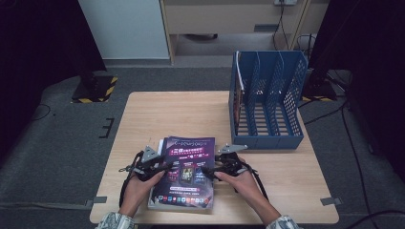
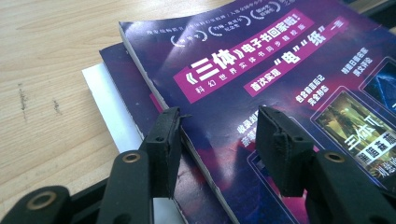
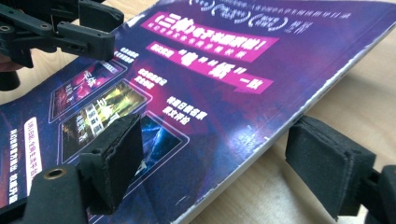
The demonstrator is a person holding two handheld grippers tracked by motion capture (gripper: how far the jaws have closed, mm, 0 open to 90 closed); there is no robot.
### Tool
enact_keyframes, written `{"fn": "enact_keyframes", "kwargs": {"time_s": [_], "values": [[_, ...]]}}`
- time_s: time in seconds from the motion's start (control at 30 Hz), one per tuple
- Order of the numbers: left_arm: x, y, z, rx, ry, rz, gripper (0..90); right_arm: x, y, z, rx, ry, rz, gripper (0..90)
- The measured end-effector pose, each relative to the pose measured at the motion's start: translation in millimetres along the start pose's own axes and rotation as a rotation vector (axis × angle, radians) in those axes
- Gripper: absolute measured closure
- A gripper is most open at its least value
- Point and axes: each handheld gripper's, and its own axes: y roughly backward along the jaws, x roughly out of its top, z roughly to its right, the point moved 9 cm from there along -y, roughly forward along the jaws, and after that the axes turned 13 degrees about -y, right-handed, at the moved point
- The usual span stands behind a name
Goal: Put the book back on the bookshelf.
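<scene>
Pre-grasp step, by the look of it: left tool (image 1: 167, 166) and right tool (image 1: 204, 169) both released, jaws straddling opposite edges of top magazine (image 1: 187, 167) on stack at near-centre bench (image 1: 143, 114). Next move probably calls for clenching both edges evenly, then lifting, perhaps toward blue file rack (image 1: 267, 100) at far right.
</scene>
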Motion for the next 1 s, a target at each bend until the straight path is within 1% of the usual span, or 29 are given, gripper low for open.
{"fn": "enact_keyframes", "kwargs": {"time_s": [0.03,0.1,0.13,0.17,0.2,0.23,0.27,0.3,0.33,0.4,0.5,0.53,0.57,0.6,0.63,0.67,0.73,1.0], "values": [[-0.8,0.6,-0.2,0.0,0.007,0.002,50.3,6.6,3.5,-4.5,-0.004,0.019,0.016,19.3],[-1.5,1.1,-0.7,0.0,0.011,0.004,50.3,14.5,6.0,-8.6,0.004,0.022,0.032,19.0],[-1.5,1.1,-0.7,0.0,0.011,0.004,50.3,14.5,6.0,-8.6,0.004,0.022,0.032,19.0],[-1.9,1.4,-0.9,0.001,0.016,0.006,50.3,21.1,5.8,-11.4,0.002,0.026,0.04,19.0],[-1.9,1.4,-0.9,0.001,0.016,0.006,50.4,21.1,5.8,-11.4,0.002,0.026,0.04,19.0],[-2.1,1.6,-0.9,0.002,0.016,0.006,50.4,25.7,3.6,-12.8,0.0,0.032,0.035,18.5],[-2.2,1.8,-0.9,0.003,0.016,0.006,50.4,25.7,3.6,-12.8,0.0,0.032,0.035,18.5],[-2.4,2.1,-1.1,0.004,0.015,0.005,50.4,31.4,0.8,-14.3,-0.002,0.031,0.036,18.4],[-2.4,2.1,-1.1,0.004,0.015,0.005,50.3,31.4,0.8,-14.3,-0.002,0.031,0.036,18.4],[-3.0,2.2,-1.3,-0.001,0.024,0.005,49.5,40.4,-2.8,-17.8,-0.003,0.034,0.031,18.2],[-3.3,2.5,-1.5,-0.001,0.025,0.005,49.5,50.3,-5.9,-23.0,-0.002,0.044,0.033,18.4],[-3.4,2.6,-1.6,-0.001,0.025,0.006,49.5,50.3,-5.9,-23.0,-0.002,0.044,0.033,18.4],[-3.3,2.7,-1.5,0.0,0.026,0.008,49.5,56.1,-8.2,-27.5,-0.003,0.048,0.037,18.7],[-3.3,2.7,-1.5,0.0,0.026,0.008,49.5,58.1,-9.3,-29.9,-0.005,0.048,0.033,18.7],[-3.3,2.8,-1.6,0.001,0.024,0.007,49.5,60.0,-10.7,-31.9,-0.006,0.057,0.031,18.7],[-3.3,2.8,-1.6,0.001,0.024,0.007,49.5,60.0,-10.7,-31.9,-0.006,0.057,0.031,18.7],[-3.4,2.9,-1.7,0.001,0.022,0.007,49.5,64.1,-14.0,-35.5,-0.016,0.069,0.016,19.0],[-3.3,3.1,-1.8,0.003,0.011,0.0,49.4,68.2,-22.9,-40.2,-0.037,0.07,-0.011,18.6]]}}
